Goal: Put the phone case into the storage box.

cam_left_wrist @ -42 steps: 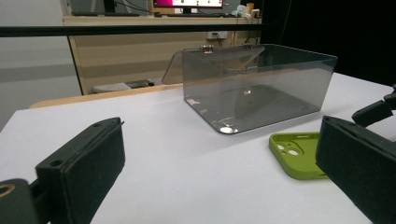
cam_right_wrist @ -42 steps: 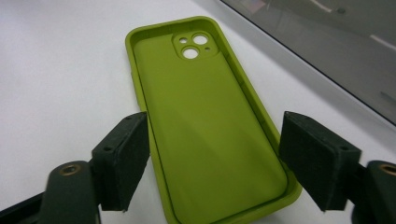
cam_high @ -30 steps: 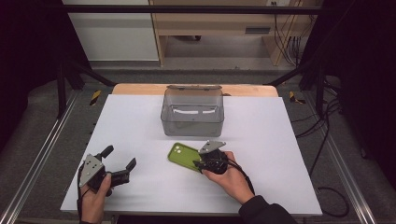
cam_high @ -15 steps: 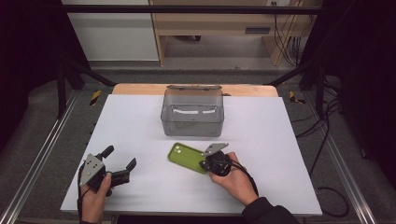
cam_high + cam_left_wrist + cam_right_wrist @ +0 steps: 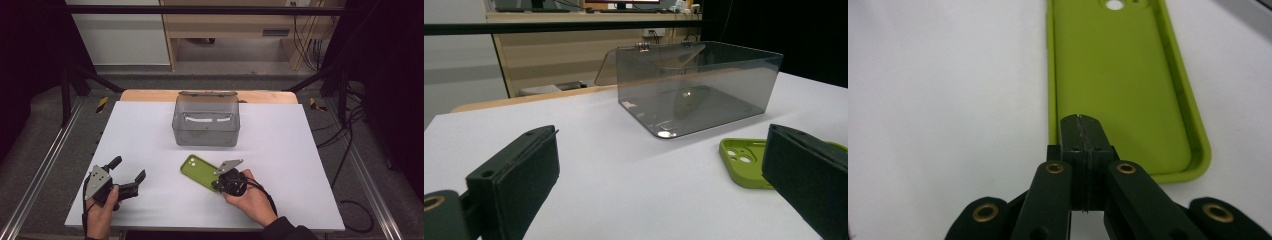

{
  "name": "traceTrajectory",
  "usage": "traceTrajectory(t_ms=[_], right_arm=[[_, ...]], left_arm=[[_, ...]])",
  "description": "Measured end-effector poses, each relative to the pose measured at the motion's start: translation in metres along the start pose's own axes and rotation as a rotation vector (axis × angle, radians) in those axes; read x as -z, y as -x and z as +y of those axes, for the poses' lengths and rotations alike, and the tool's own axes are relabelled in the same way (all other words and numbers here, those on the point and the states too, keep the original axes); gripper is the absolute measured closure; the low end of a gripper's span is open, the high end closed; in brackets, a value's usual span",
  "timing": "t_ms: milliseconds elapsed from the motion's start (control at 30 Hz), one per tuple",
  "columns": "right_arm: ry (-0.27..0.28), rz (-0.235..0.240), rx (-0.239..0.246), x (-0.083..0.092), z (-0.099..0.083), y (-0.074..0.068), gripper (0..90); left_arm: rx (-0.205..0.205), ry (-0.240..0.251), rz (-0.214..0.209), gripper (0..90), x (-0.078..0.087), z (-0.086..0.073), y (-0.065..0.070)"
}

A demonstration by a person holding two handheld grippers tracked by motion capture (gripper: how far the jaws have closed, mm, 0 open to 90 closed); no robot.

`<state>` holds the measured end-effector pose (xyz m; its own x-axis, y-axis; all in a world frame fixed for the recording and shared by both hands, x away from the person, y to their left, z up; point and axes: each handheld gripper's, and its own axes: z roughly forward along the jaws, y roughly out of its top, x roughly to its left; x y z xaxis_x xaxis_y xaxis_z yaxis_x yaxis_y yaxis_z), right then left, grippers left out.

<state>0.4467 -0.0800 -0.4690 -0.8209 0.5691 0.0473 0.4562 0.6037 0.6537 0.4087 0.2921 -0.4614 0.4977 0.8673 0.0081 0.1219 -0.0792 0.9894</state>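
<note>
Since a second ago the right gripper (image 5: 218, 183) has slid a little toward the near end of the green phone case (image 5: 201, 171), and its jaws have just been closing; now they are pressed flat together above the case's near end, and whether the rim is pinched between them I cannot tell. The case has kept its place.

From the left: the left gripper (image 5: 129, 173) rests near the front left of the white table (image 5: 150, 130), jaws wide apart with nothing between them. Its own view looks inside the clear grey box (image 5: 696, 85), lid tilted back. The case lies open side up in front of that box. The right gripper view shows the case's hollow interior (image 5: 1118, 80).

One case, one box, two grippers.
</note>
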Motion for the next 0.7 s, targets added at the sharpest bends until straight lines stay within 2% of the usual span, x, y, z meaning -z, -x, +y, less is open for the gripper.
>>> traceTrajectory(t_ms=[400,533,700], right_arm=[[0.001,0.063,0.031,-0.004,0.001,-0.033,90.0],[0.008,0.071,0.032,-0.006,0.002,-0.038,90.0],[0.016,0.066,0.025,-0.005,0.001,-0.038,90.0]], left_arm=[[0.001,0.000,-0.001,1.8,0.000,0.000,0.000],[0.001,0.000,-0.003,1.8,0.000,0.000,0.000],[-0.001,0.000,-0.003,1.8,0.000,0.000,0.000]])
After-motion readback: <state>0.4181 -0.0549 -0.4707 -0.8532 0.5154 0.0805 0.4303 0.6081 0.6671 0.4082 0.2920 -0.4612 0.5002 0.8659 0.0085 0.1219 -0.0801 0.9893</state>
